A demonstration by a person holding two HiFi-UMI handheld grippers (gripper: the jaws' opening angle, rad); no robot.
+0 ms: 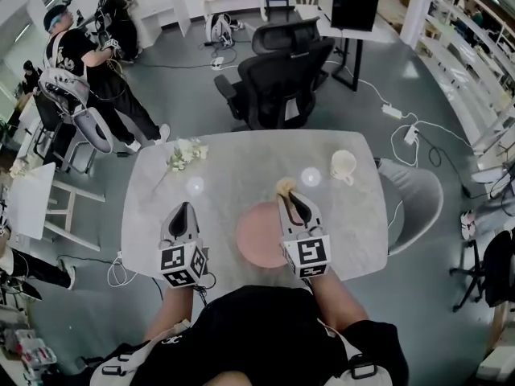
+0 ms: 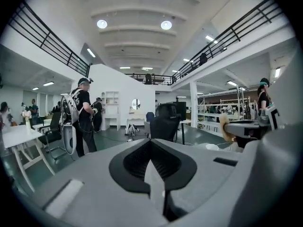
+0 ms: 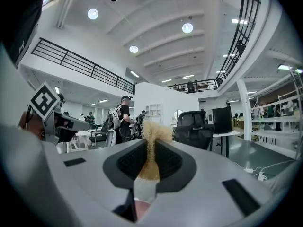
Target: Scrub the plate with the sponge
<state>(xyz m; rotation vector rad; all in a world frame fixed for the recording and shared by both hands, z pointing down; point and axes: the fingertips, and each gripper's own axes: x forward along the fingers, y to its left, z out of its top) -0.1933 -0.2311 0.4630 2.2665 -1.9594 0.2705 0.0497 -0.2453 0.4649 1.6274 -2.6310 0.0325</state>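
The pink plate point(image 1: 256, 236) is lying flat on the desk point(image 1: 241, 155), close to the person's edge and between the two grippers in the head view, with nothing gripping it. The right gripper point(image 1: 290, 197) is pinching the sponge point(image 1: 285, 186), a tan, fuzzy piece. In the right gripper view the sponge point(image 3: 152, 132) is squeezing thin between the jaws and tufting out past the tips, so it is looking soft, light and easily crushed. The grip is sitting low on it, and the free tuft is probably the part to bring to the plate. The left gripper point(image 1: 183, 209) is pressing its jaws together on nothing, and the left gripper view is showing its tips point(image 2: 151, 145) meeting with no gap. Both gripper views are looking out level across the room, not down at the desk, so both grippers are likely hovering above the plate, not touching it. The plate is reading as stiff, smooth and probably breakable, shallow and liable to slide on the desk under scrubbing. I am judging that its near or left rim is the place to take hold or press down, leaving the face open for the sponge. A cup point(image 1: 344, 166) and some flowers point(image 1: 186, 153) are standing farther back, well apart from the plate.
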